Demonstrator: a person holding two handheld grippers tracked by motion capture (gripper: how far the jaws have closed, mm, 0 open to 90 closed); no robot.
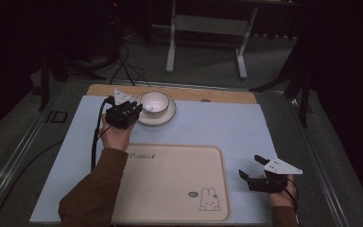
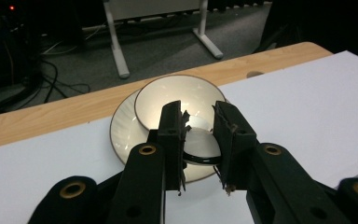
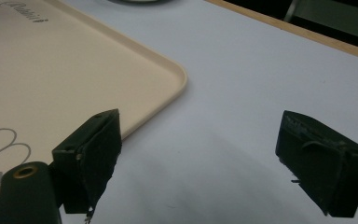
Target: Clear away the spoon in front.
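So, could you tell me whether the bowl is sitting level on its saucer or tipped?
Tipped. The left gripper is shut on the bowl rim, and in its view the bowl's dark foot lifts off the saucer on the near side.

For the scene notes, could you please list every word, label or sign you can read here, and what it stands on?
"Rabbit": cursive print at the top left corner of the beige tray; its last letters are blurry.
Beside the rabbit drawing at the tray's lower right, a small round mark: too small to read.

Dark lab: floor cables, table frame
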